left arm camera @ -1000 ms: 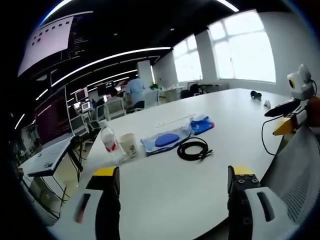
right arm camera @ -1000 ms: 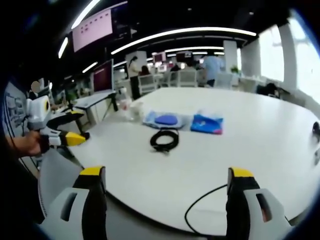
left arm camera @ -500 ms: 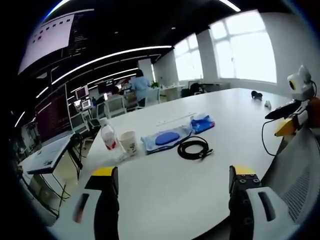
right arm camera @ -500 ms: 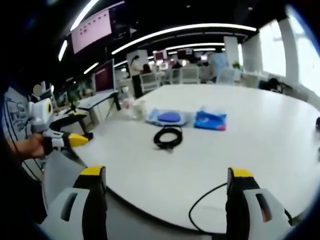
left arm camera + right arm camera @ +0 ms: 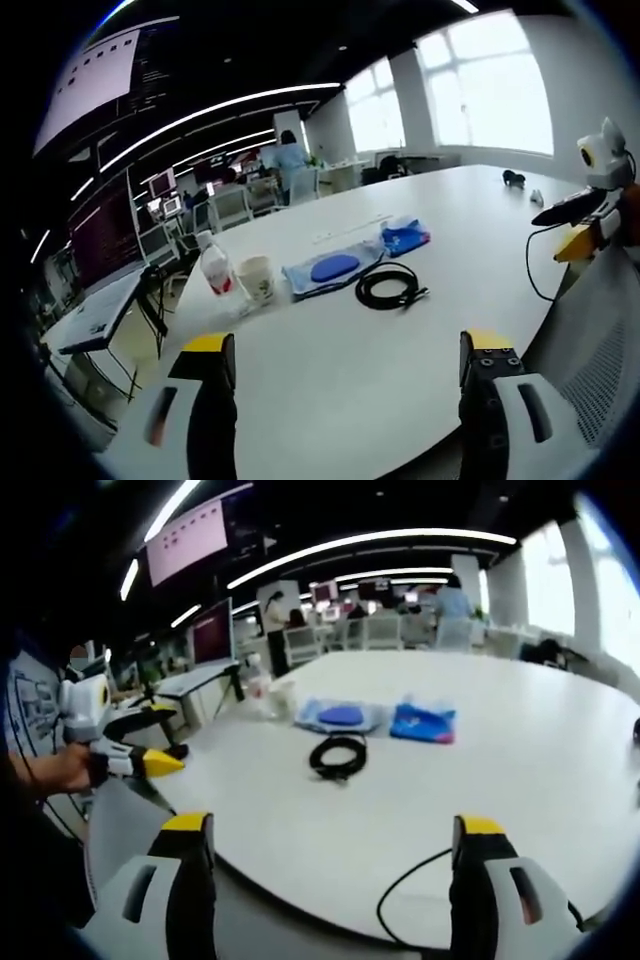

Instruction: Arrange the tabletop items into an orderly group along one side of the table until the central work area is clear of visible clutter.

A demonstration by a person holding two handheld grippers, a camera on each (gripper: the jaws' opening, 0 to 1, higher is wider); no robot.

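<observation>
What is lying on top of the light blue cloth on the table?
A dark blue oval object rests on the light blue cloth, about at its middle. The cloth under the oval is covered; whether anything lies beneath the cloth cannot be seen.

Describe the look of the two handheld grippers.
The left gripper and right gripper each have two black jaws capped with yellow tips, set in light grey housings. Seen from the other view, the body is white with yellow-tipped jaws. A thin black cable trails near the right one.
</observation>
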